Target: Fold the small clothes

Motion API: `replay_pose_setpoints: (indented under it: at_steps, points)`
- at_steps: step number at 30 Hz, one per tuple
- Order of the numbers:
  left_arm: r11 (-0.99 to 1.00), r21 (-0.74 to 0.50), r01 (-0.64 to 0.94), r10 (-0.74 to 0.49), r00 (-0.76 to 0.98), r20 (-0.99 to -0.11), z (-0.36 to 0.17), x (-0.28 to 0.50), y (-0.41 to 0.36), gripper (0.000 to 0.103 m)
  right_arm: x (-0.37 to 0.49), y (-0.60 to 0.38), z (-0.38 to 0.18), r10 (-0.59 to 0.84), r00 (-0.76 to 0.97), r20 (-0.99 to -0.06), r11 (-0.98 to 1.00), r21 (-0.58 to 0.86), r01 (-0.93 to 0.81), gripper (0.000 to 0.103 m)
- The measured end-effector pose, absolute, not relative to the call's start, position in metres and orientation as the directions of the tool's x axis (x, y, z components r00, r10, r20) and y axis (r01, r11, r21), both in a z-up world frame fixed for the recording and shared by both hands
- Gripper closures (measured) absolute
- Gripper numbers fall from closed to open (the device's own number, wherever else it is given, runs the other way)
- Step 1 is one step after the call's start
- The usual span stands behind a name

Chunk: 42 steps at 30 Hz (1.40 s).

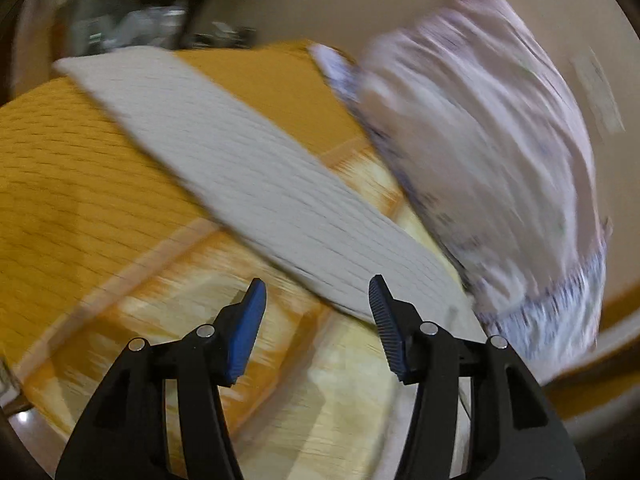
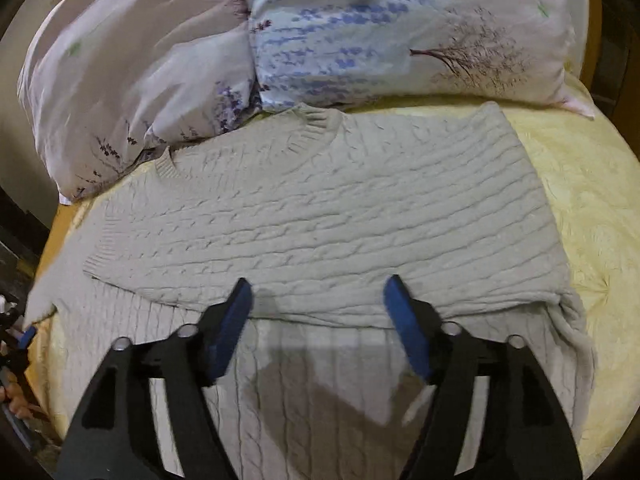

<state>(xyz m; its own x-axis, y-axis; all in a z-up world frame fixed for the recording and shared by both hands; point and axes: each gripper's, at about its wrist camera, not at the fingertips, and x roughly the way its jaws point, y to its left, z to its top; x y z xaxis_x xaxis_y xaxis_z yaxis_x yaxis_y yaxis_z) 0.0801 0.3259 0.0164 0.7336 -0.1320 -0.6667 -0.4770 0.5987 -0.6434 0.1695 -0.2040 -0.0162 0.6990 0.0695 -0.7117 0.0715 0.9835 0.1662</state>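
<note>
A pale grey cable-knit sweater lies flat on the yellow bedspread, its upper part folded over the lower part, neck towards the pillows. My right gripper is open and empty, just above the fold edge. My left gripper is open and empty, close above the bed at the sweater's side; the sweater shows there as a blurred grey band. The left gripper's blue tip peeks in at the left edge of the right wrist view.
Two floral pillows lie at the head of the bed, touching the sweater's neck. An orange sheet covers the bed beside the yellow spread. A beige wall stands behind.
</note>
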Motion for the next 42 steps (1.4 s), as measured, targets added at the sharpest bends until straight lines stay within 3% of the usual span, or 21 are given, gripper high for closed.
replay_pose_setpoints:
  at_steps: [7,12,15,17,21,27,31,36,39,42]
  points:
    - [0.432,-0.731,-0.528,-0.102,0.777,-0.622,-0.002,0.074,0.382,0.051,0.160,-0.209,-0.013,0.107,0.704,-0.702,0.971,0.226,0.078,0.023]
    - [0.347,-0.771,-0.534,-0.088,0.800,-0.594,-0.011,0.081,0.405,0.066,0.160,-0.208,-0.015,0.144,0.694,-0.705,0.963,0.262,0.065,0.023]
    - [0.338,-0.767,-0.546,-0.076,0.797,-0.600,-0.012,0.083,0.413,0.079,0.160,-0.207,-0.015,0.156,0.695,-0.702,0.960,0.273,0.059,0.023]
    - [0.335,-0.761,-0.555,-0.063,0.793,-0.606,-0.013,0.085,0.418,0.095,0.159,-0.208,-0.014,0.170,0.696,-0.698,0.957,0.285,0.052,0.023]
    - [0.402,-0.744,-0.534,-0.029,0.804,-0.593,0.005,0.092,0.410,0.096,0.154,-0.214,-0.008,0.176,0.710,-0.682,0.955,0.292,0.045,0.023]
    - [0.652,-0.694,-0.305,-0.112,0.866,-0.487,0.081,0.131,0.328,0.096,0.143,-0.232,0.006,0.168,0.756,-0.633,0.947,0.318,0.056,0.023]
    - [0.789,-0.613,-0.036,-0.303,0.845,-0.440,0.116,0.164,0.218,0.096,0.135,-0.246,0.011,0.149,0.782,-0.605,0.941,0.329,0.075,0.023]
    - [0.836,-0.486,0.253,-0.517,0.659,-0.547,0.092,0.193,0.066,0.096,0.130,-0.261,0.007,0.133,0.780,-0.612,0.932,0.344,0.112,0.023]
    - [0.832,-0.453,0.322,-0.555,0.515,-0.654,0.060,0.201,0.014,0.096,0.130,-0.263,0.005,0.135,0.769,-0.625,0.935,0.338,0.111,0.023]
    - [0.837,-0.434,0.333,-0.547,0.489,-0.680,0.049,0.193,0.008,0.092,0.132,-0.258,0.009,0.158,0.761,-0.629,0.942,0.327,0.075,0.025]
